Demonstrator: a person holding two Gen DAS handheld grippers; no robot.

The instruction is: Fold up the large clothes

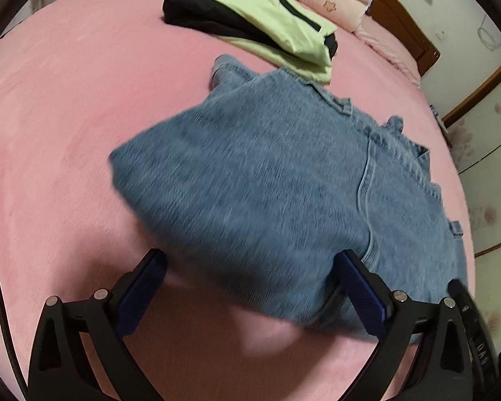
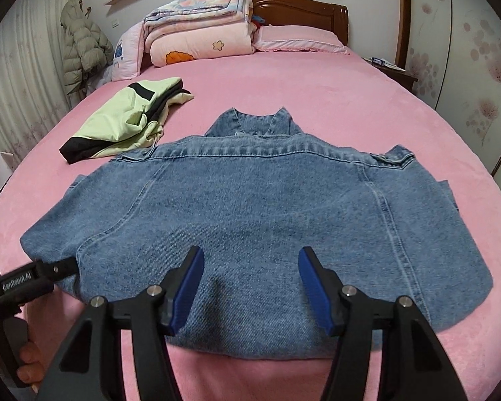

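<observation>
A blue denim jacket [image 2: 250,200] lies spread on the pink bed [image 2: 317,83], back up, with its collar at the far side. In the left wrist view the jacket [image 1: 267,183] is blurred, and its near corner lies between the wide-apart fingers of my left gripper [image 1: 252,255], which is open. My right gripper [image 2: 250,250] hovers over the near hem. Its blue pads stand apart with flat denim under them, so it is open. The left gripper's tip [image 2: 63,264] shows at the jacket's left edge, with a person's hand [image 2: 30,361] on its handle.
A folded green and black garment [image 2: 127,120] lies on the bed beyond the jacket's left shoulder. Folded quilts [image 2: 200,26] and a pink pillow [image 2: 300,38] sit against the wooden headboard [image 2: 300,6]. A nightstand [image 2: 390,67] stands at the right and a padded coat [image 2: 83,43] hangs at the left.
</observation>
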